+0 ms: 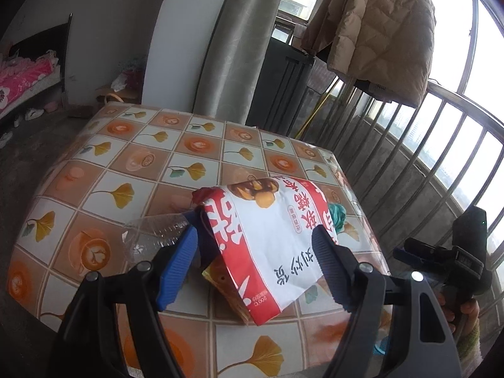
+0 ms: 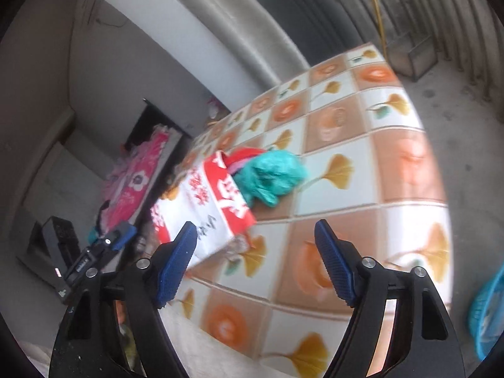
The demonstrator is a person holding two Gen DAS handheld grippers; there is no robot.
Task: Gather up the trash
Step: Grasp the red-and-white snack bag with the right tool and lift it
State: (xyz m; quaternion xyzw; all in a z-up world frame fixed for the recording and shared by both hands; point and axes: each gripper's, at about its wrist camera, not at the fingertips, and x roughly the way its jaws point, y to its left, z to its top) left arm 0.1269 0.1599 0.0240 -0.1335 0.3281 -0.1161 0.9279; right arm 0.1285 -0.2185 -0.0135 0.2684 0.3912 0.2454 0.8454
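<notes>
While astride snack bag (image 1: pixel 267 245), L claw (image 1: pixel 255 267) wide.

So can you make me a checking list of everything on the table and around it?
Surface: table with ginkgo-leaf and coffee-cup patterned cloth.
Job's things: red-and-white printed paper bag; crumpled clear plastic bottle on its left; crumpled teal plastic bag on its other side.
Clutter: nothing seen.
Grippers: left gripper open, jaws either side of the paper bag; right gripper open, over the cloth, empty.
Cables: nothing seen.
Surroundings: beige quilted jacket hanging, grey curtain, balcony railing, blue plastic basket.
</notes>
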